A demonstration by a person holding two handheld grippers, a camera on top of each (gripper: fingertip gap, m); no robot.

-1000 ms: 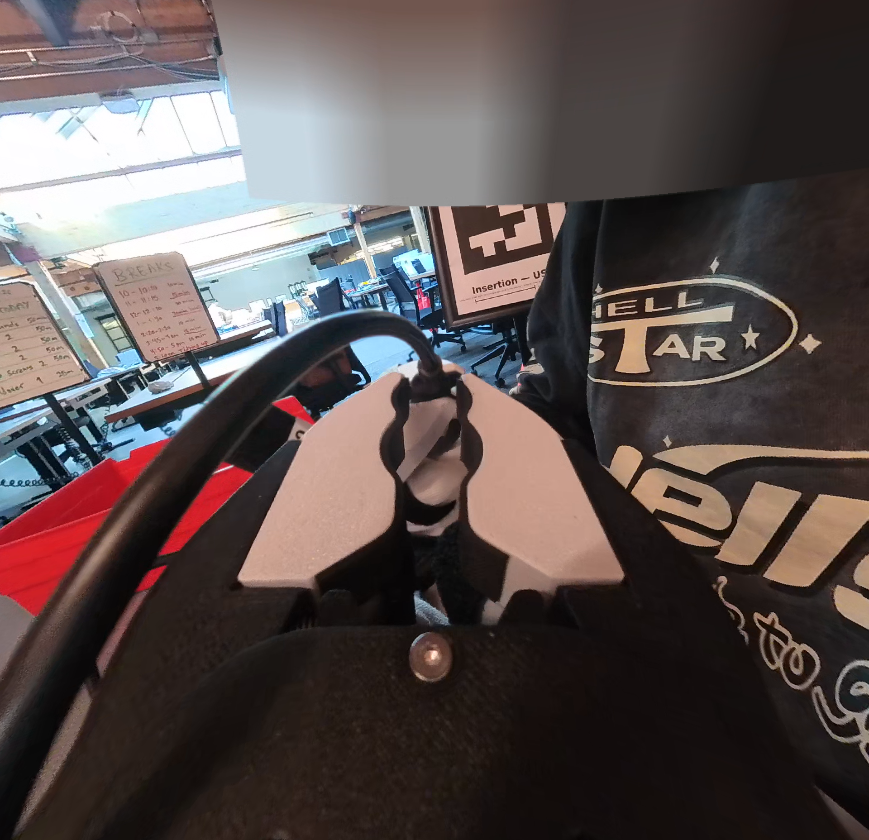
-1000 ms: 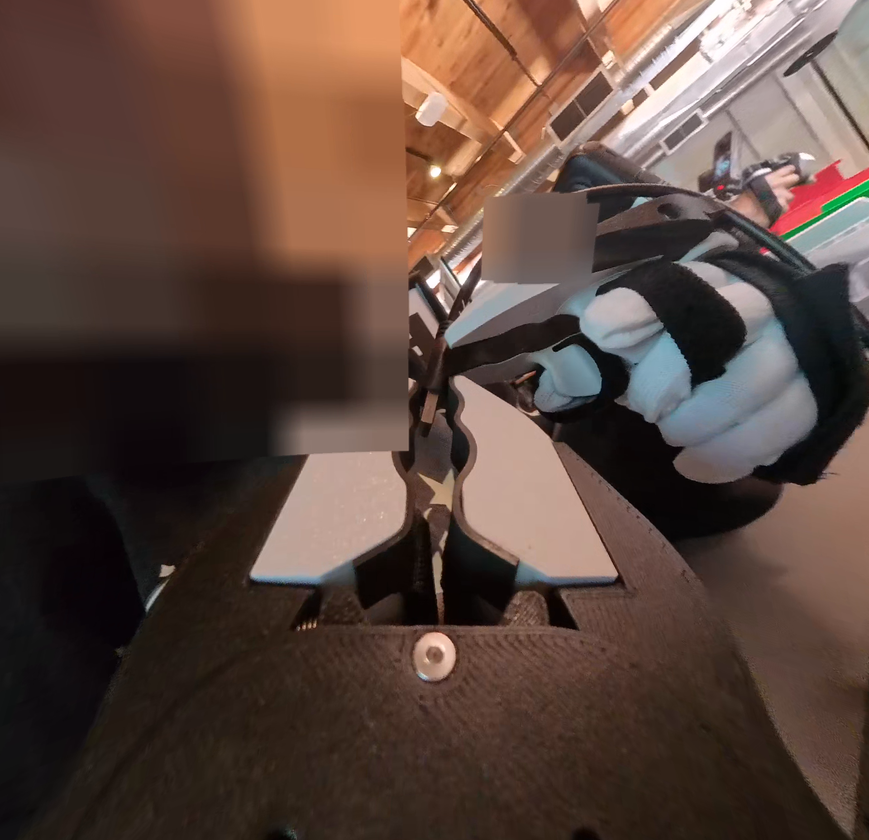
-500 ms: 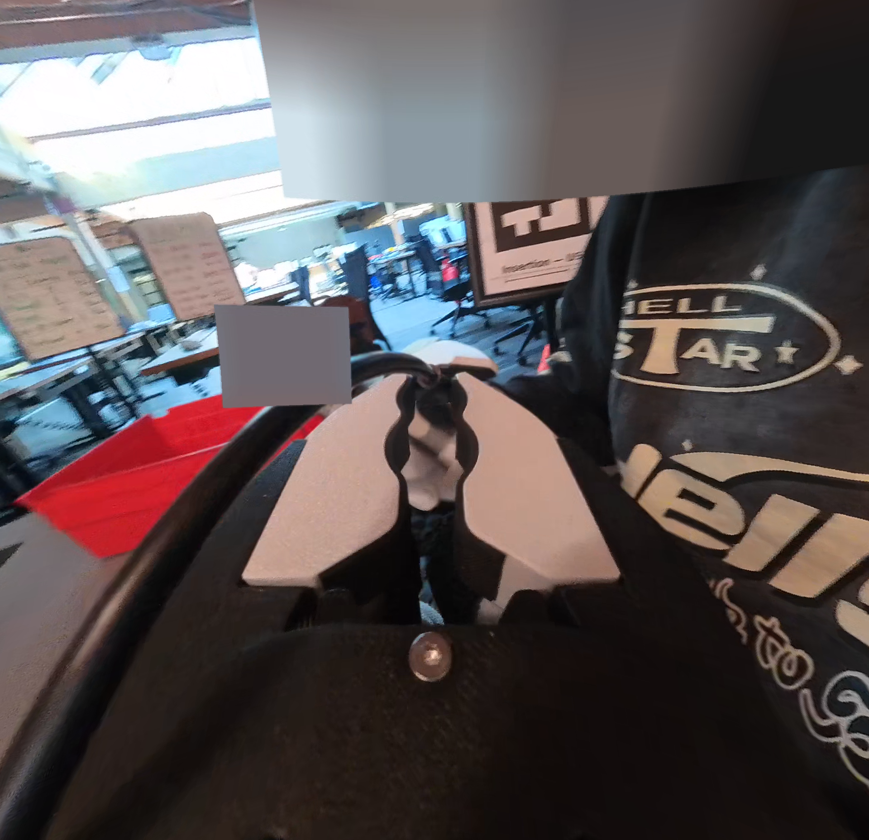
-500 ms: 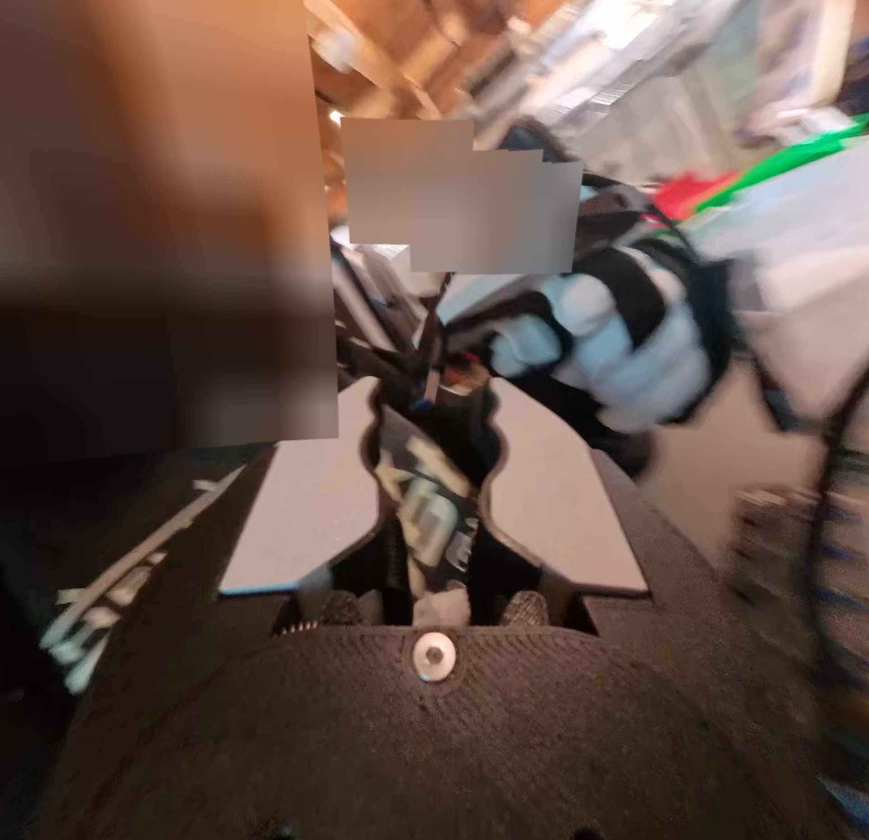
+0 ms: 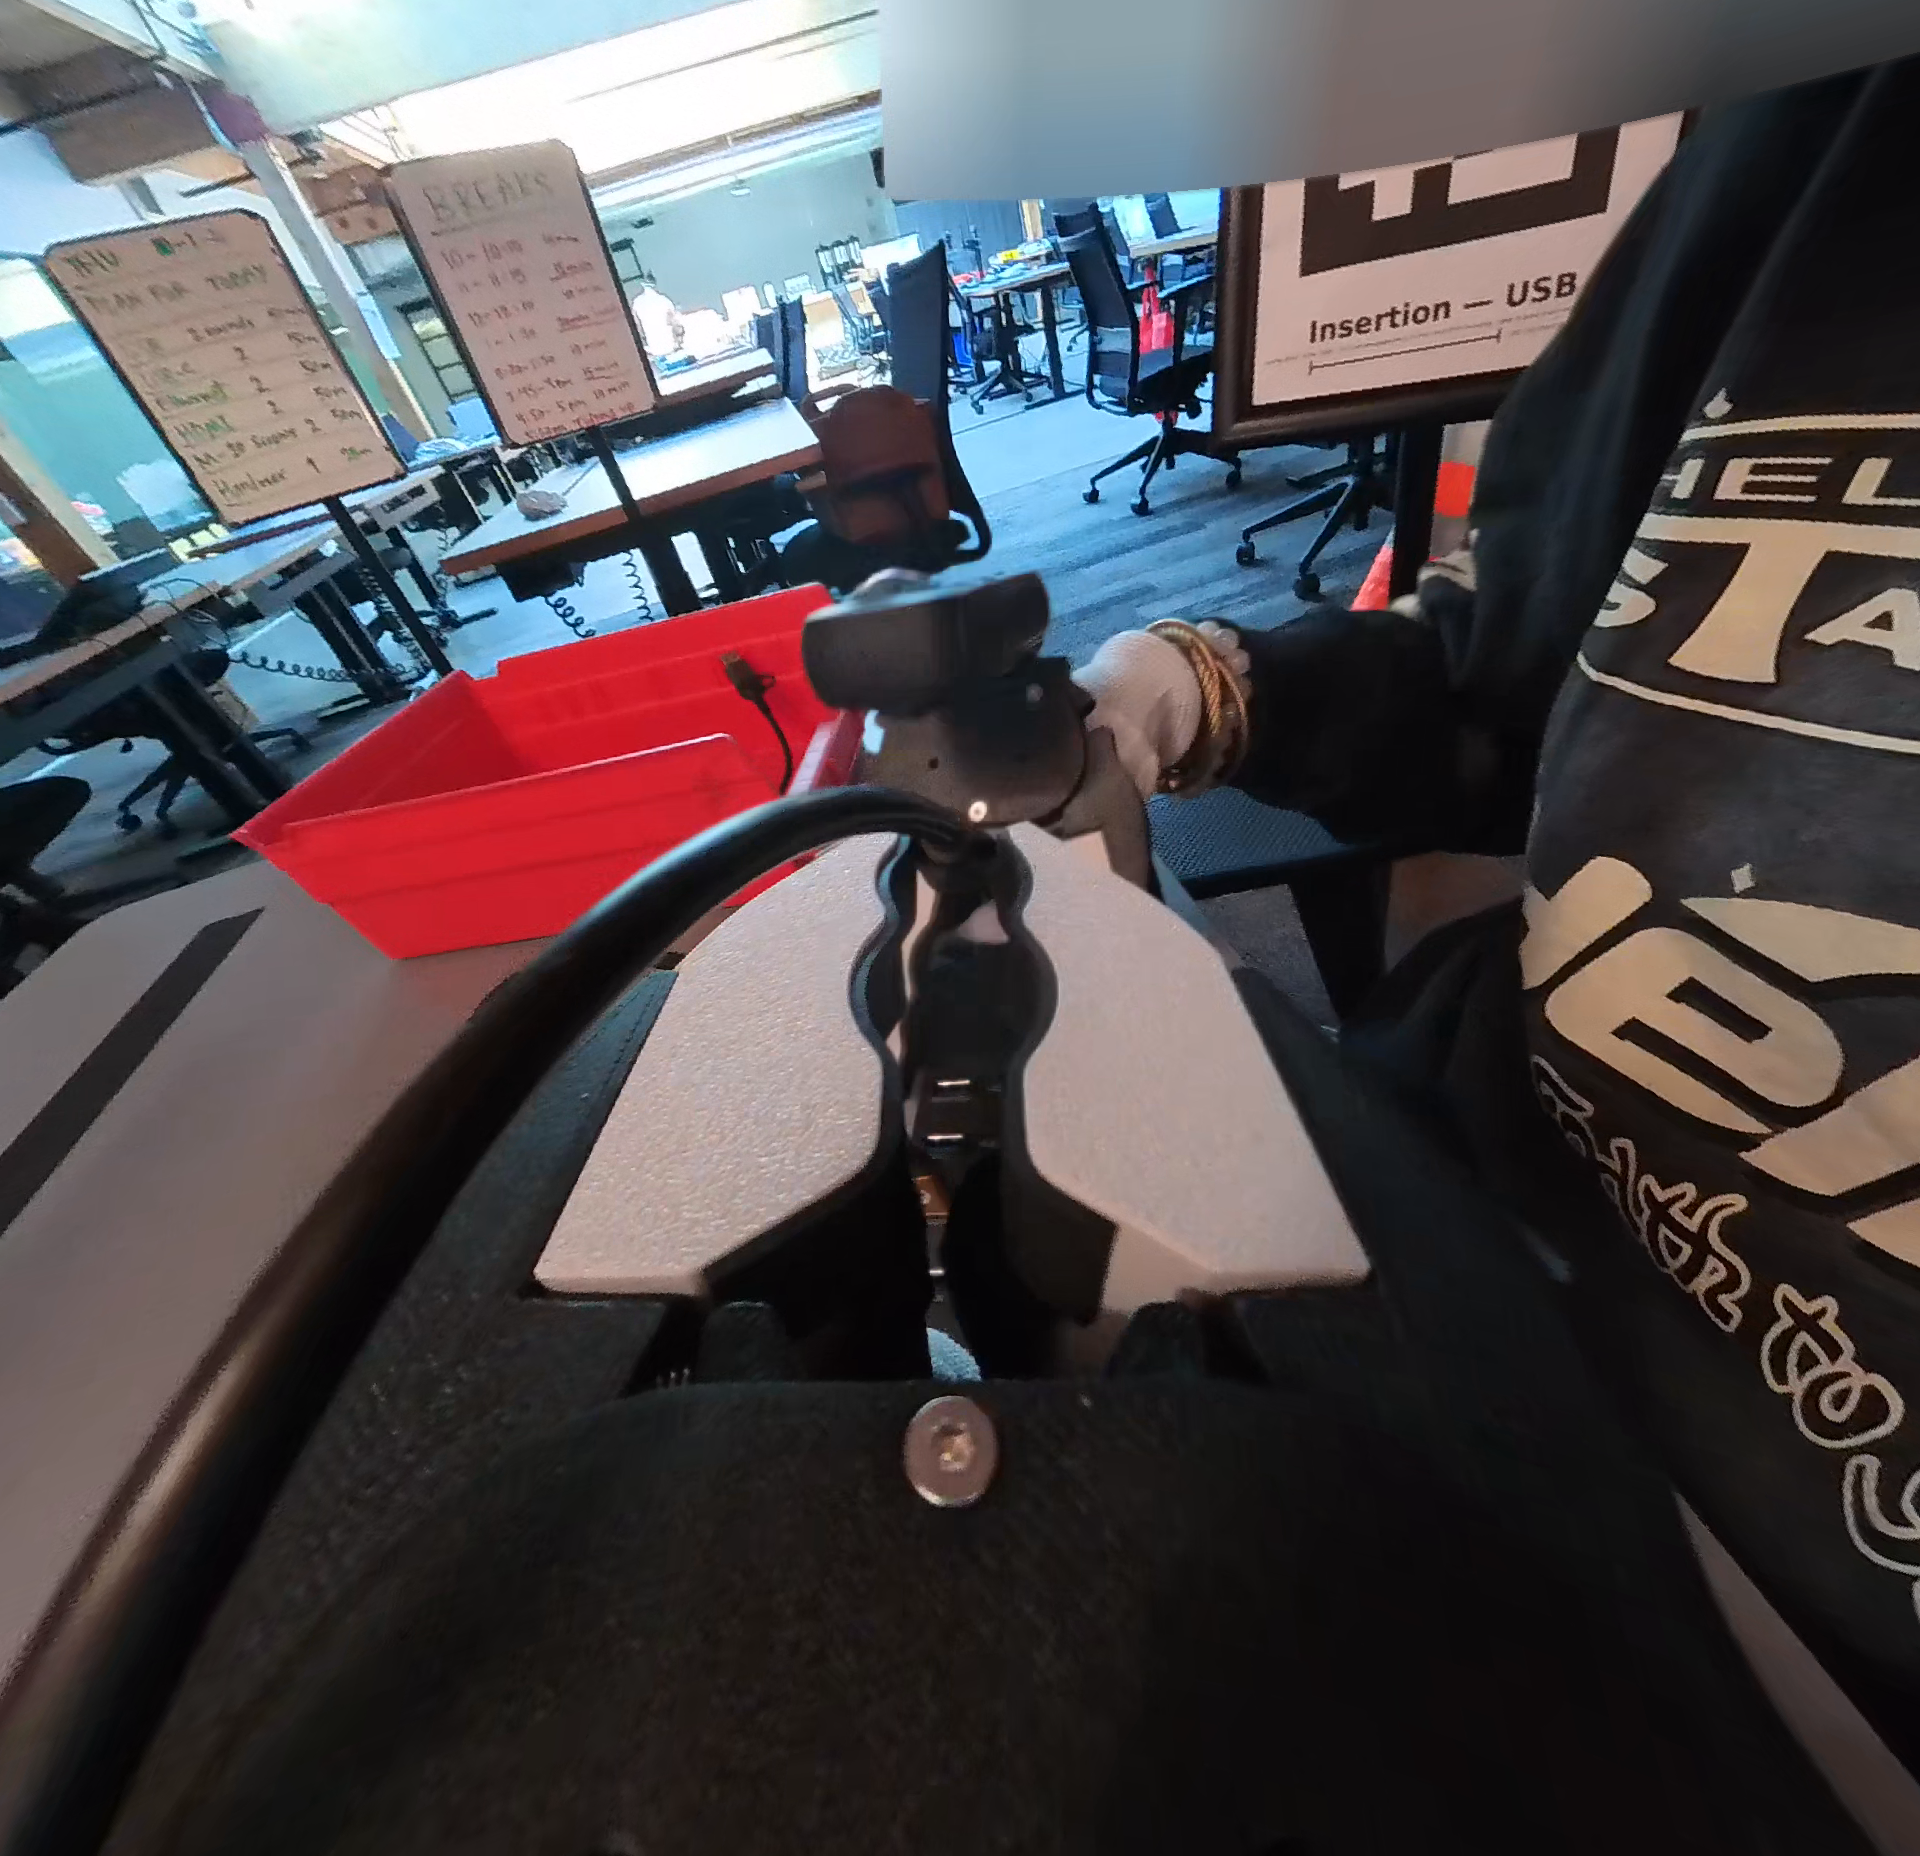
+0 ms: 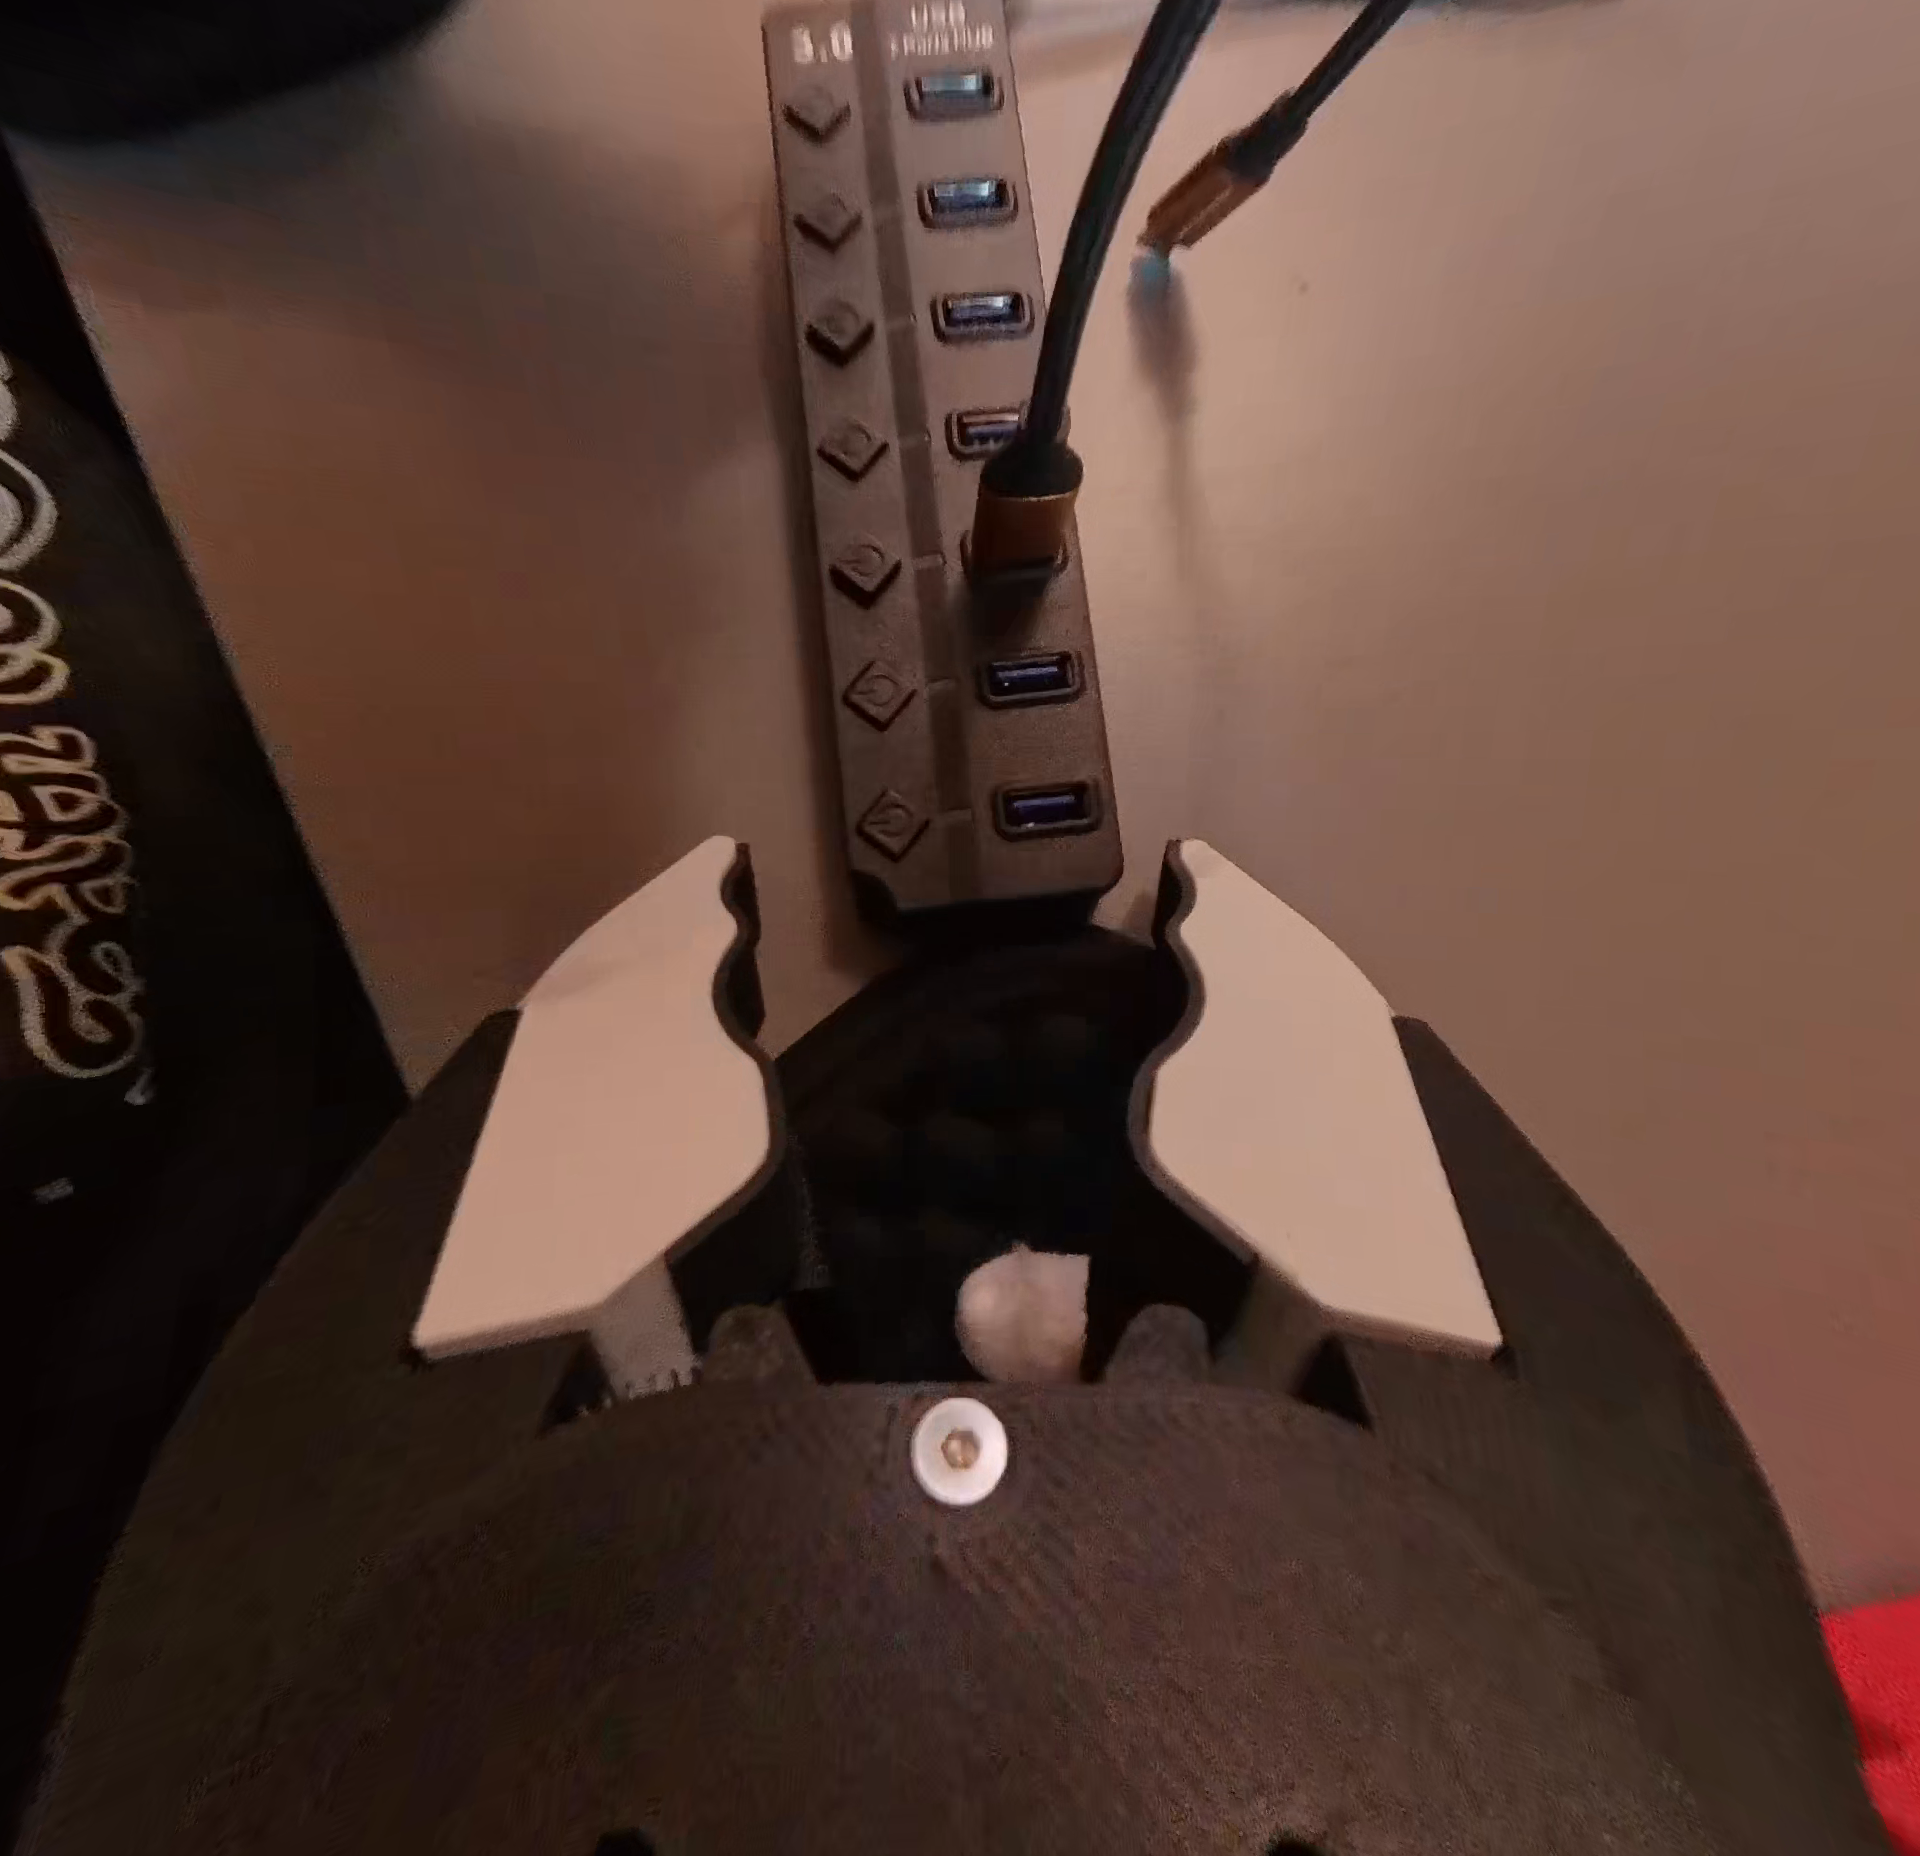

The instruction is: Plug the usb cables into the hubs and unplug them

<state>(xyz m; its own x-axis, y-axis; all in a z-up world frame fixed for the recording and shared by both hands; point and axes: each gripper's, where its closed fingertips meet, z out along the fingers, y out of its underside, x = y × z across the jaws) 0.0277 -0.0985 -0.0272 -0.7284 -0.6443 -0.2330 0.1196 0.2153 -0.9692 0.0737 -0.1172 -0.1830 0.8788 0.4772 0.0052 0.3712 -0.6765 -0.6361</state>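
Right now my right hand-held gripper (image 6: 956,871) hangs above the worktop (image 6: 1507,611) with its fingers spread wide and nothing between them. The hub (image 6: 935,456), a long dark strip of ports, lies directly ahead of it. The hub's near end sits just beyond the gap between my fingertips, and its long axis runs straight away from me, almost in line with the gripper's own reach. One cable plug (image 6: 1023,523) with a gold-coloured shell stands seated in a port about two-thirds of the way down the hub toward me. A second loose plug (image 6: 1210,196) lies on the worktop off to the hub's right side, well apart from any port.

My left hand-held gripper (image 5: 956,933) is pinched together on a thick black cable (image 5: 623,933) just behind its connector, and from that view the hub does not show at all. A red bin (image 5: 540,798) sits beyond it, with another small plug hanging over the bin's wall. I judge the right gripper to be much the nearer to the hub, so steadying it or pulling the seated plug falls to that side.

Hard to read: the far end of the hub is soft with blur, and the seated plug's cable crosses the port next beyond it. I cannot see the connector tip held on the left, since the fingers cover it.
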